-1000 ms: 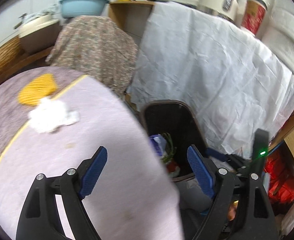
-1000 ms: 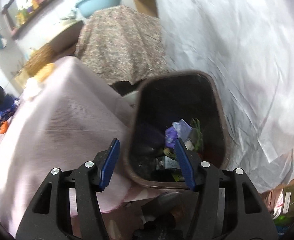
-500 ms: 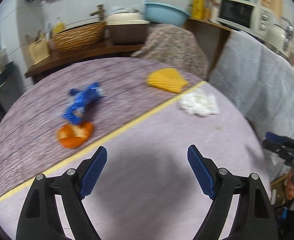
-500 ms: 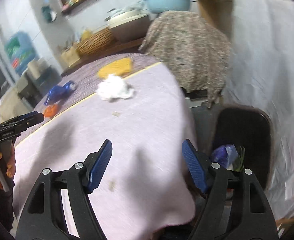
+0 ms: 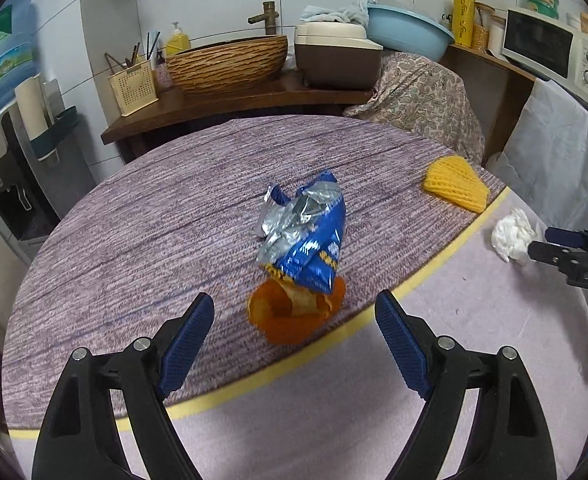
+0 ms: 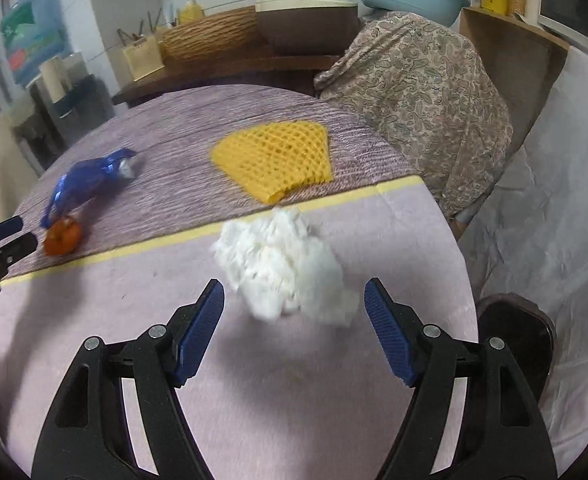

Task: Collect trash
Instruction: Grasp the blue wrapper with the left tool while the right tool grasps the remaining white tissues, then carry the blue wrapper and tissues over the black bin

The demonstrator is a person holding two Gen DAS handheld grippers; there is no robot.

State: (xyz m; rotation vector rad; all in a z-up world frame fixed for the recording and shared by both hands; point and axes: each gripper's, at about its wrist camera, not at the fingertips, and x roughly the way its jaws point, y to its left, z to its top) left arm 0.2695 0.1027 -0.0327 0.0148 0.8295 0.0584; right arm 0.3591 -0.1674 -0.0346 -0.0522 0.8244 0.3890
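Right gripper [image 6: 294, 312]: jaws spread wide and empty, lined up on the white tissue wad [image 6: 284, 266], which lies just ahead of the blue pads and between their lines.
Left gripper [image 5: 294, 340]: jaws likewise wide apart, holding nothing, aimed at the orange peel [image 5: 294, 312] just beyond the tips.
Blue snack wrapper [image 5: 305, 236]: crumpled foil, lying against the peel and partly over it, on the darker woven part of the cloth.
Yellow foam net [image 6: 276, 160]: flat on the far side of the yellow stripe [image 6: 198, 232], near the tissue but apart from it.
Trash bin [image 6: 521, 344]: dark, standing on the floor off the table's right edge; only part of it shows.
Step in hand: judged from the poses, each hand is on approach to a piece, with nothing gripped yet and four pieces left on the table.
Next move: push each gripper forward and down so the pads straddle the piece, then squeeze; the tissue is soft and should compress, while the peel lies low and partly under the wrapper, so a low grip is called for.
Surface: round table [image 5: 134, 232] under a purple cloth, paler on the near side.
Room: wooden counter with a woven basin [image 5: 226, 60], a blue tub [image 5: 409, 36], a microwave [image 5: 549, 48] and a water dispenser [image 5: 2, 168].
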